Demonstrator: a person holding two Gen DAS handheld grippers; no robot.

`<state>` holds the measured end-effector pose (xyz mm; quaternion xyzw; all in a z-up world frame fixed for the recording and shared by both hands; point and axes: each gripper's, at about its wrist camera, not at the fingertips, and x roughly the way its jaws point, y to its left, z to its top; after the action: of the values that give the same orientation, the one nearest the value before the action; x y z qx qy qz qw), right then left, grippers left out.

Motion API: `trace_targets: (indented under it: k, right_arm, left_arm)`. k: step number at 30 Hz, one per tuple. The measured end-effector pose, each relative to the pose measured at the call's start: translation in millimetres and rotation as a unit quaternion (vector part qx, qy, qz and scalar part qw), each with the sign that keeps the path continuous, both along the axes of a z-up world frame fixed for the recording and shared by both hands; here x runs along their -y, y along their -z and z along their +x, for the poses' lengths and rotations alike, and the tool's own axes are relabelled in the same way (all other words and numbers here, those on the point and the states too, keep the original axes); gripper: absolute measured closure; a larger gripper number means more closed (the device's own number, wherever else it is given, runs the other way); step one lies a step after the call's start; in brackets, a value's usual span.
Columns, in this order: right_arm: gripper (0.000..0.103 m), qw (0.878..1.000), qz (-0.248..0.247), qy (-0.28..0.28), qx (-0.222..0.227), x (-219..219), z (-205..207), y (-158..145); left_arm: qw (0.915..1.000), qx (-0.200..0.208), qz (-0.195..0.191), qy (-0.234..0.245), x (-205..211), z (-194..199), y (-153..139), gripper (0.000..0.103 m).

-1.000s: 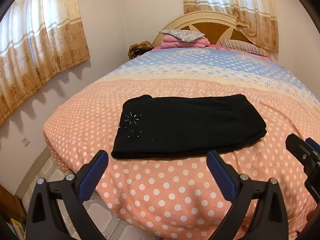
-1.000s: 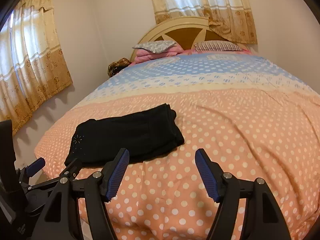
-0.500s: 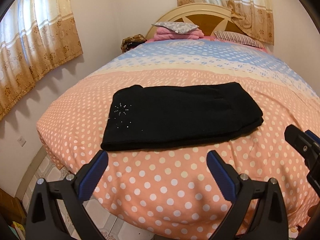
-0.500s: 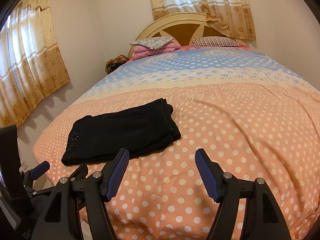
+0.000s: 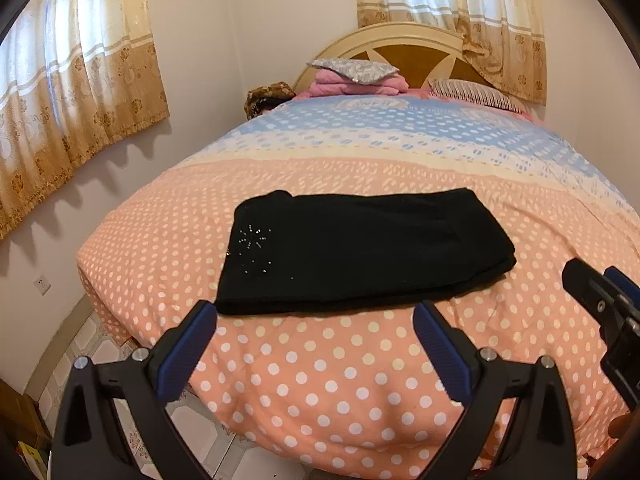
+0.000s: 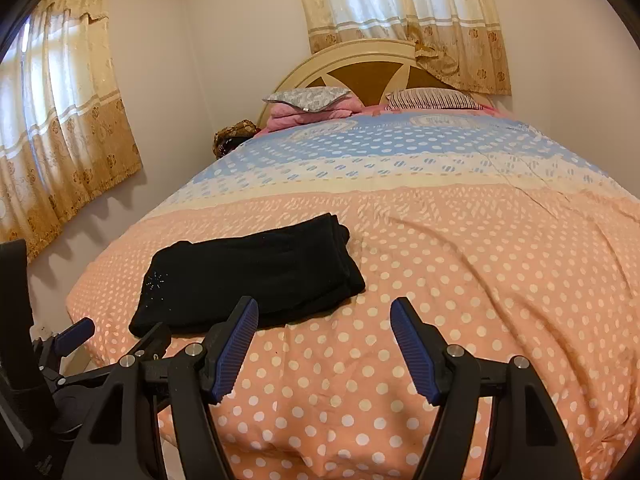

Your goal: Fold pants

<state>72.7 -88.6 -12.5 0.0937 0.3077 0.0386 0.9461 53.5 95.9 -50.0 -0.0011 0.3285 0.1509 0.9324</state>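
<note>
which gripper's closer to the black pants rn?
Left. The left gripper sits open just short of the black pants' near edge, centred on them. The right gripper, also open, is off toward their right end.

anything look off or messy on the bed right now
Nothing stands out. The black folded pants lie flat in a neat rectangle on the peach polka-dot bedspread, edges roughly stacked. Both the left gripper and the right gripper are open and clear of the fabric.
</note>
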Motion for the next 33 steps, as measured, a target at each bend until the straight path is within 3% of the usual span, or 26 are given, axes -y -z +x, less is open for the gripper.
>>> trace_targets:
  k: [33]
  right_arm:
    - [0.033, 1.0, 0.001, 0.003, 0.011, -2, -10, -11]
  left_arm:
    - [0.9998, 0.018, 0.004, -0.004, -3, -6, -10, 0.002]
